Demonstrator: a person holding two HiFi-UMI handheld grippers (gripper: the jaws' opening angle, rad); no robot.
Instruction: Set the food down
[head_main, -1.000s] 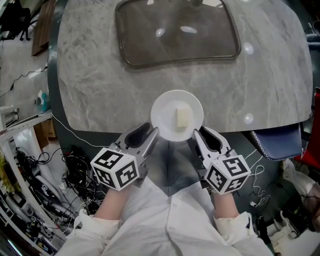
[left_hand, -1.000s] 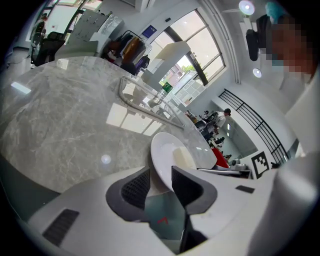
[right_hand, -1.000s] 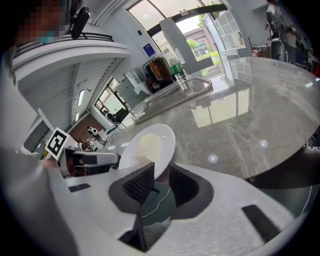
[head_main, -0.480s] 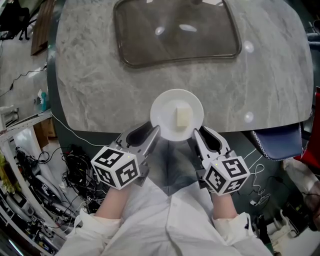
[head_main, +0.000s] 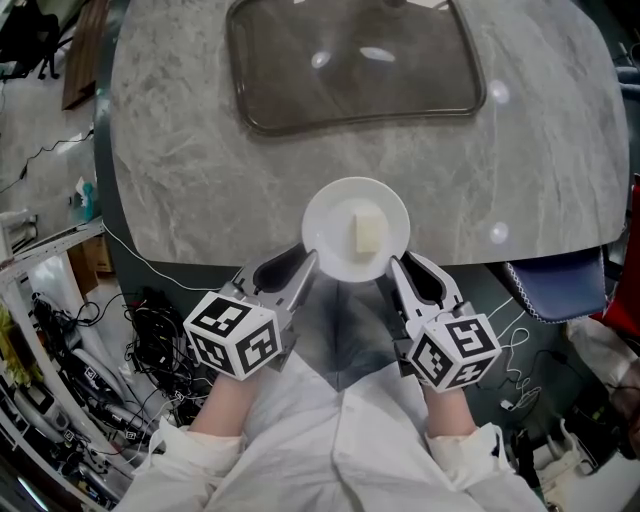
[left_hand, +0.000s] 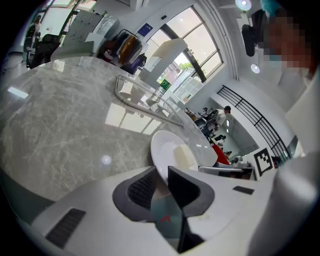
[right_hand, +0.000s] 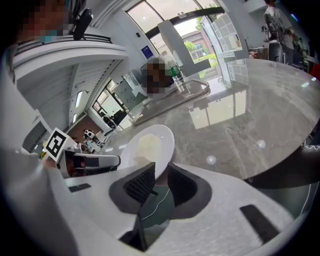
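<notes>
A smooth, round white plate carries a pale yellow, soft-edged block of food over the near edge of the grey veined marble table. The left gripper is clamped on the plate's rim at 8 o'clock and the right gripper at 4 o'clock, ribbed pads either side of it. A dark, glossy rounded-rectangle tray lies at 12 o'clock. Since a second ago the plate has crept barely towards 3 o'clock.
</notes>
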